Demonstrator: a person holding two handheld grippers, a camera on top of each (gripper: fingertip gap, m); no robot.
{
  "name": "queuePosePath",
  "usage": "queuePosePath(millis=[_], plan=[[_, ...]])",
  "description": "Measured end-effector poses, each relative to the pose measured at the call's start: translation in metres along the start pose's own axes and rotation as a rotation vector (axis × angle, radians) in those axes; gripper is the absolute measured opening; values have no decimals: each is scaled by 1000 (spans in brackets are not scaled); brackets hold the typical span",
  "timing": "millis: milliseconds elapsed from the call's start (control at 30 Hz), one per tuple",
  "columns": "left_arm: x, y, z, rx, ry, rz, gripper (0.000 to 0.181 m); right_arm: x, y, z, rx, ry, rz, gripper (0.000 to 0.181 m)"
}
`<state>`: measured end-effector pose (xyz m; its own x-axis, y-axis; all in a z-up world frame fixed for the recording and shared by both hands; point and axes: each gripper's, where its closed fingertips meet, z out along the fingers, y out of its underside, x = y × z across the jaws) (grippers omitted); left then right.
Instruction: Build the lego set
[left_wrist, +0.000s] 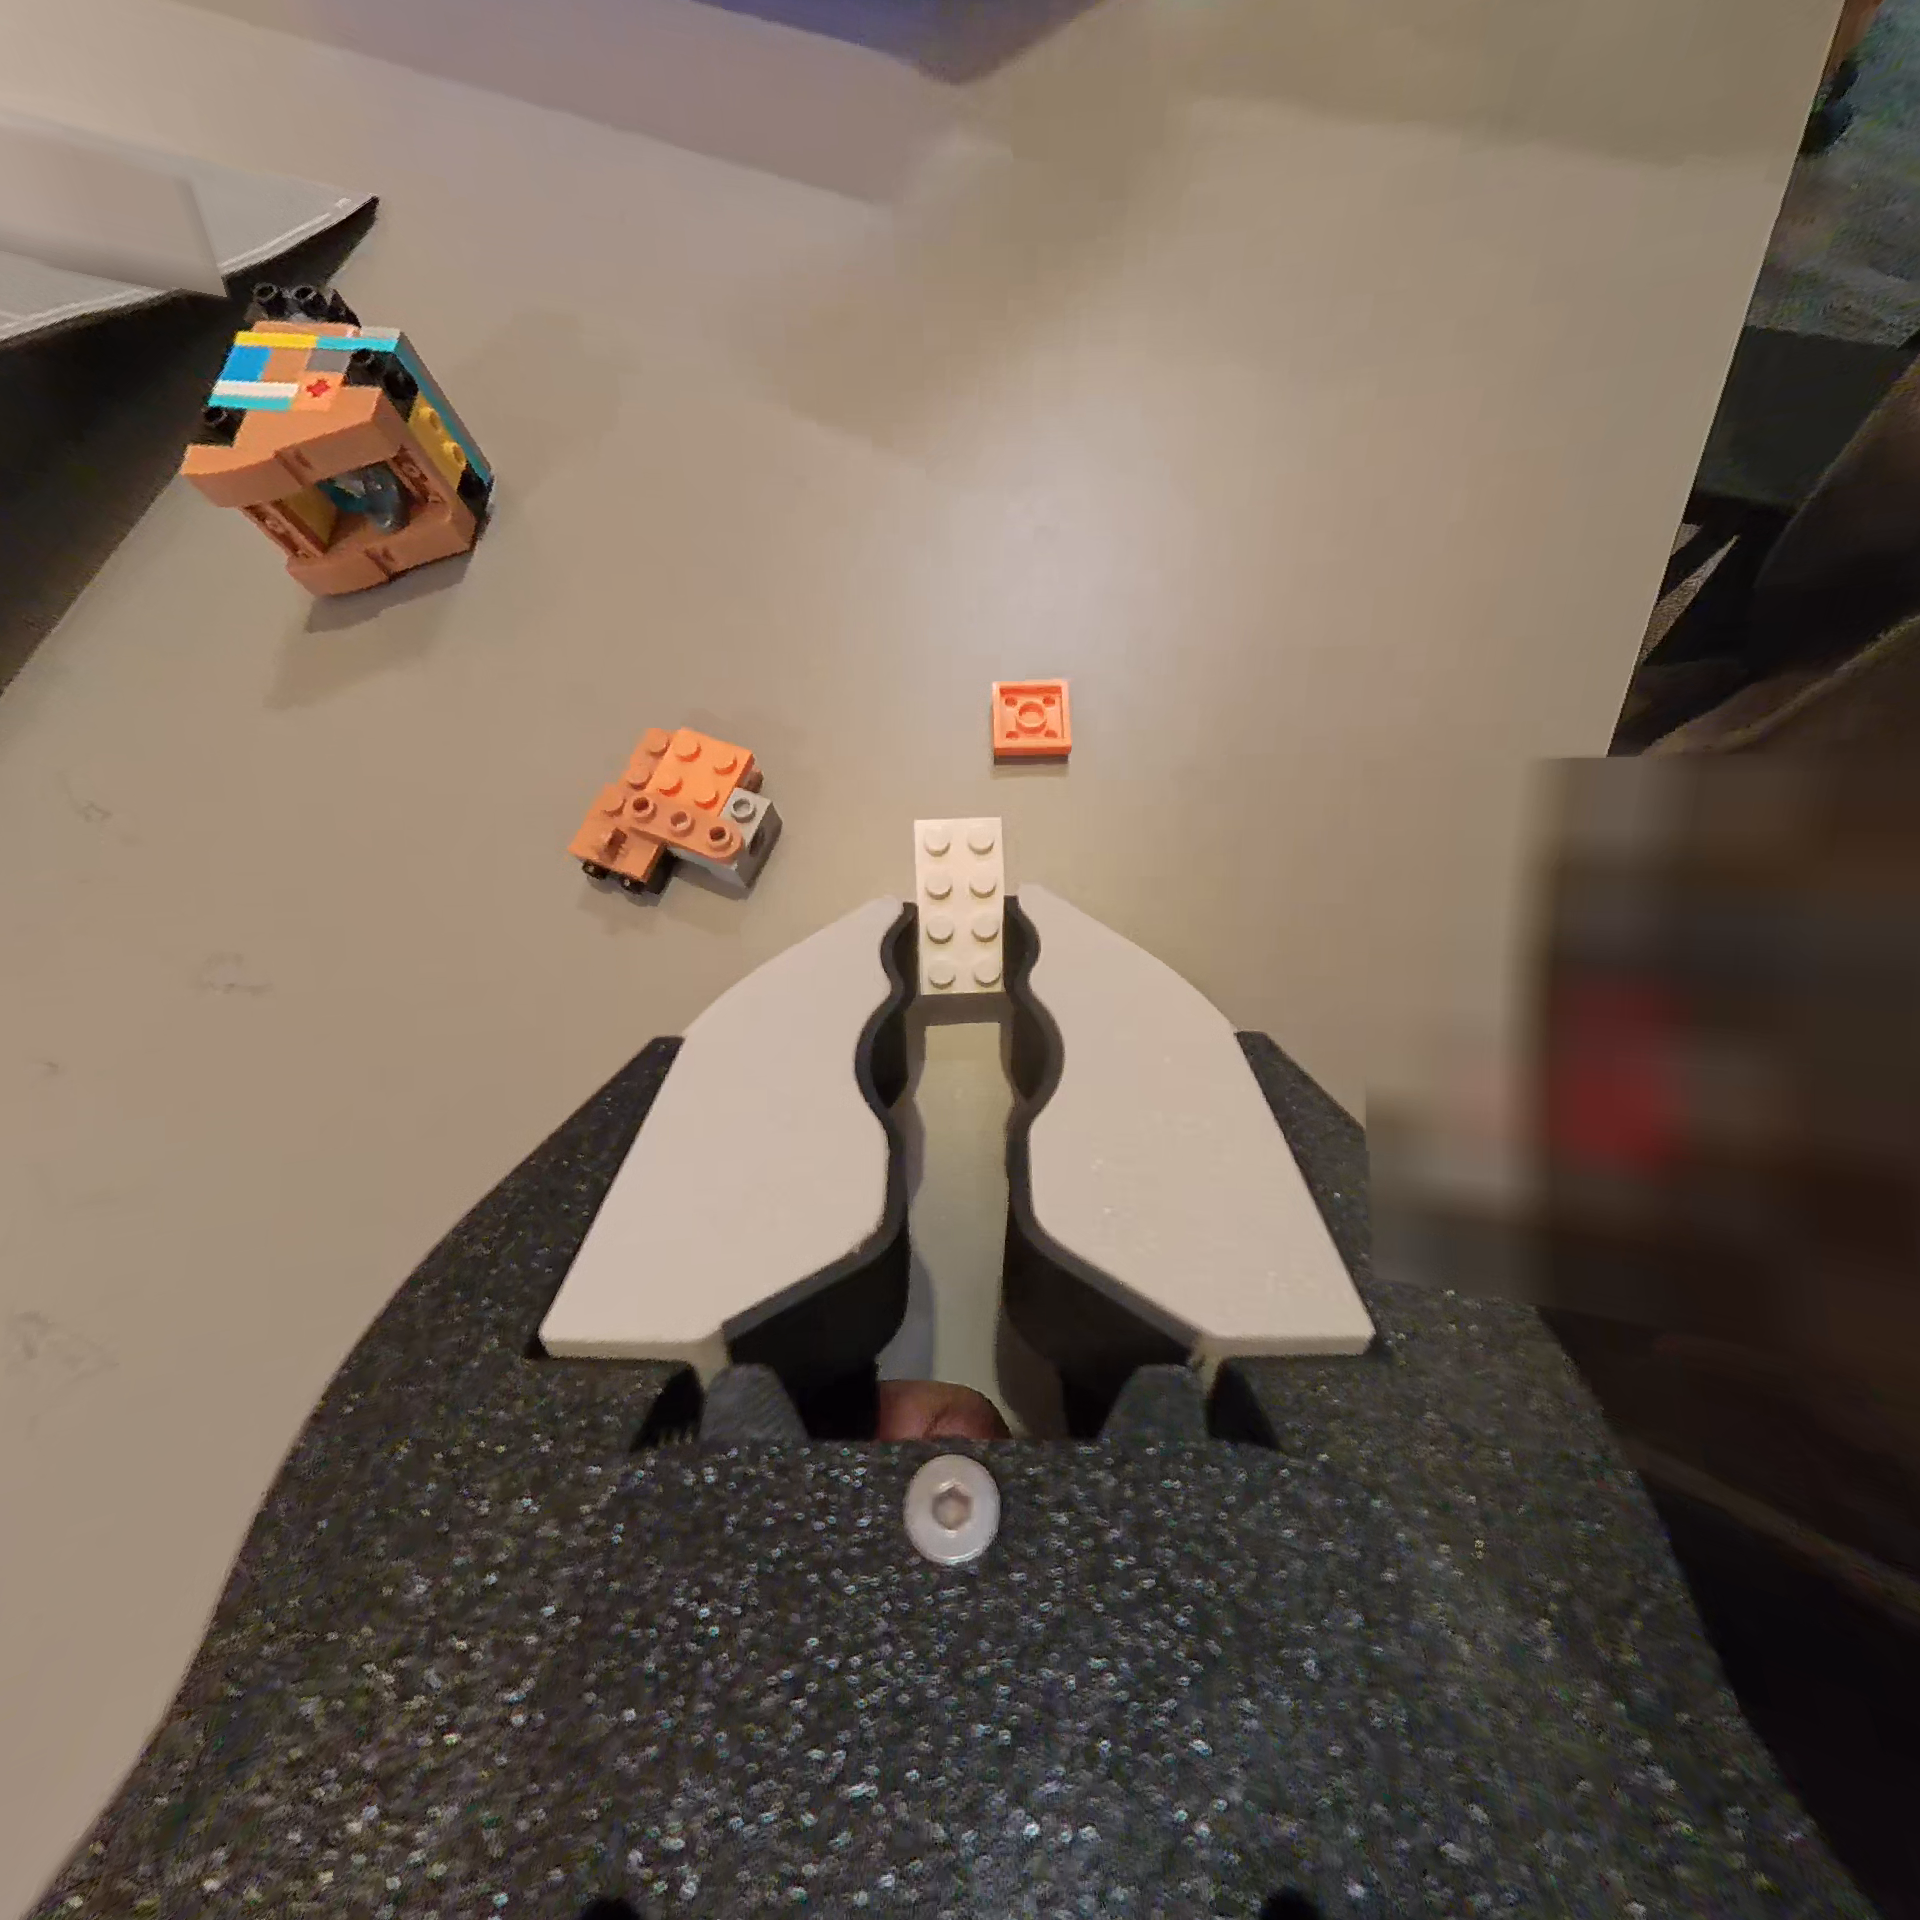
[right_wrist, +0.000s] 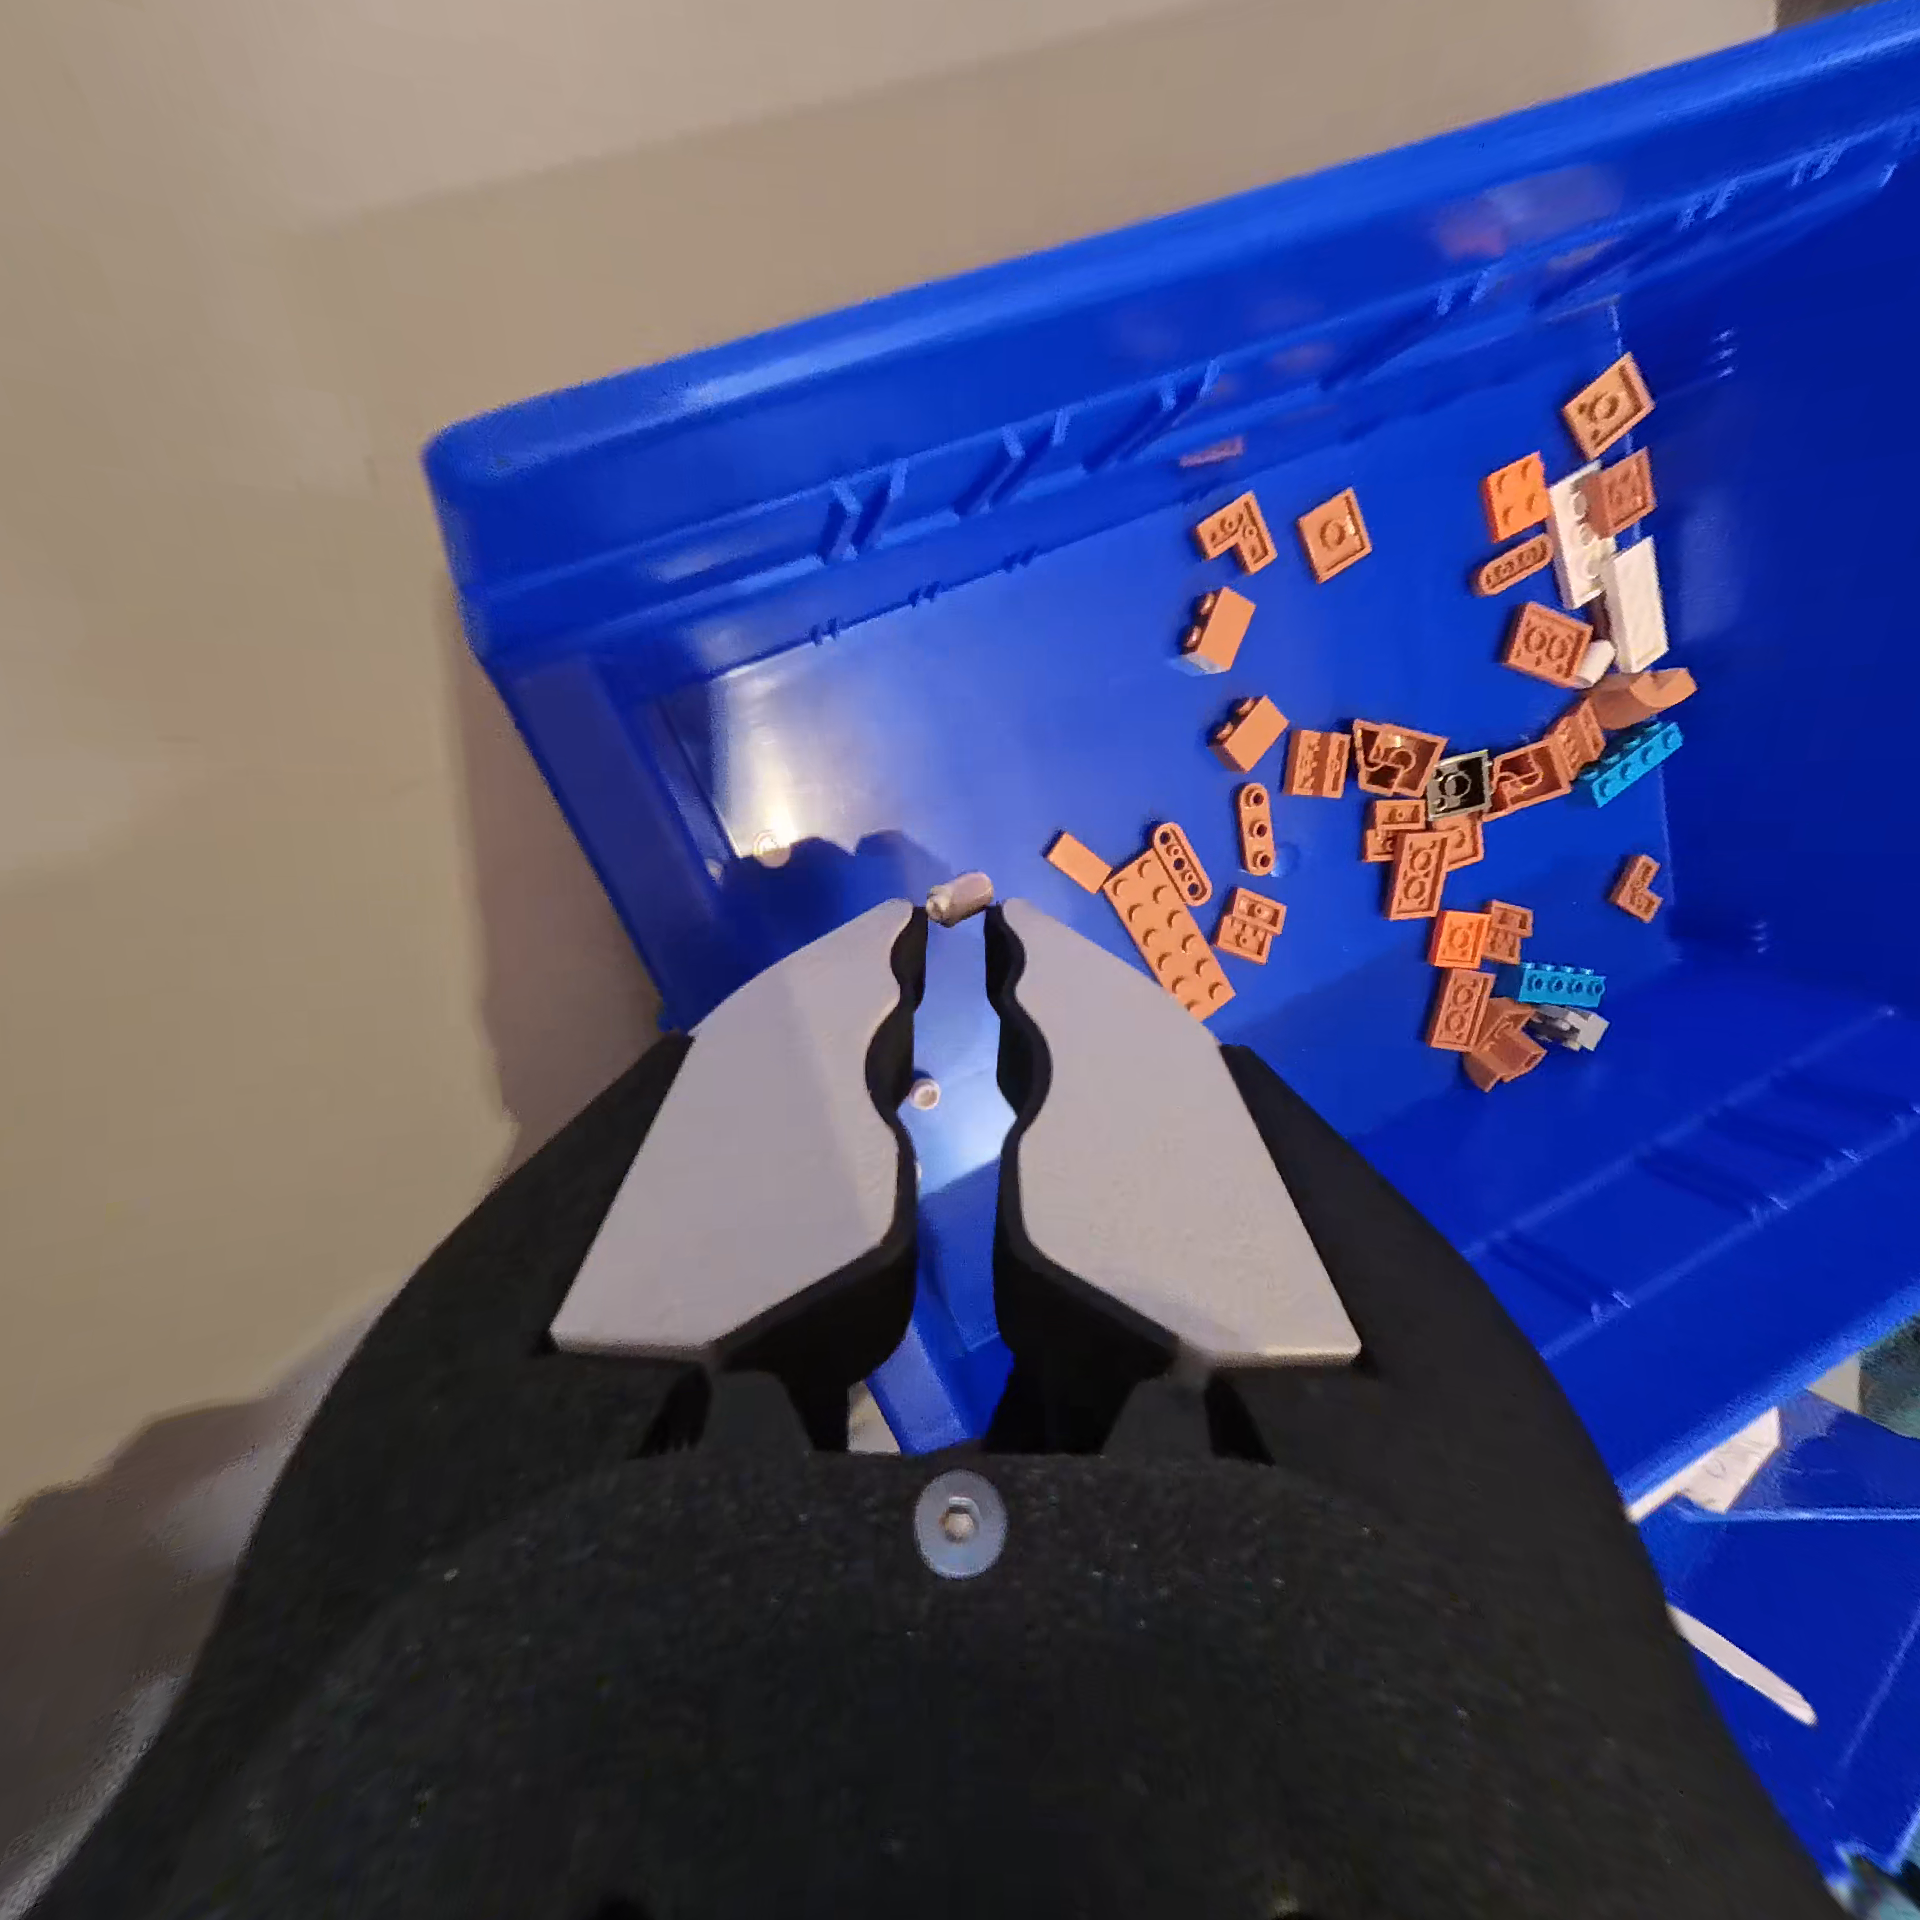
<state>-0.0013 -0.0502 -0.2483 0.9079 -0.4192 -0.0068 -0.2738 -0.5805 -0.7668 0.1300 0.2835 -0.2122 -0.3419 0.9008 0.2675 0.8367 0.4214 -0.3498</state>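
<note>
In the left wrist view my left gripper (left_wrist: 958, 914) is shut on a white two-by-four plate (left_wrist: 960, 894), studs up, held over the grey table (left_wrist: 1143, 416). Ahead lie a small orange square plate (left_wrist: 1030, 719), a small brown and orange sub-assembly (left_wrist: 675, 812), and far left a larger multicoloured build (left_wrist: 338, 452). In the right wrist view my right gripper (right_wrist: 958, 906) is shut on a small grey round piece (right_wrist: 958, 896) at its fingertips, above the blue bin (right_wrist: 790, 540). Several loose brown, orange, white and blue pieces (right_wrist: 1455, 748) lie in the bin.
A grey flat sheet (left_wrist: 125, 249) lies at the table's far left corner. The table's right edge (left_wrist: 1704, 520) drops to dark floor and furniture. Another small grey round piece (right_wrist: 924, 1092) lies on the bin floor between my right fingers. A second blue bin (right_wrist: 1818, 1621) sits lower right. There is about 35 centimeters between the tips of the two grippers.
</note>
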Motion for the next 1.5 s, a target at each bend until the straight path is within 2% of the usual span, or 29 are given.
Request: queuePosePath(millis=[300,367,467,600,733,900,1233,1500], plan=[[1,2,4,-19,33,19,15,-22,-15,-31,117,80,10,14],[1,2,5,-19,40,16,15,-50,-40,-39,190,36,-34,13],[2,2,4,-17,51,14,15,-120,-95,-41,338,-110,-149,12],[3,2,5,-25,71,16,15,-206,-148,-1,383,-304,-323,13],[5,2,6,-28,79,25,15,-243,-183,35,398,-435,-364,15],[6,1,5,-15,90,19,15,-250,-195,55,351,-472,-388,17],[6,3,7,-39,97,25,15,-251,-207,51,421,-508,-306,7],[5,4,8,-48,89,25,15,-249,-210,46,471,-555,-245,6]])
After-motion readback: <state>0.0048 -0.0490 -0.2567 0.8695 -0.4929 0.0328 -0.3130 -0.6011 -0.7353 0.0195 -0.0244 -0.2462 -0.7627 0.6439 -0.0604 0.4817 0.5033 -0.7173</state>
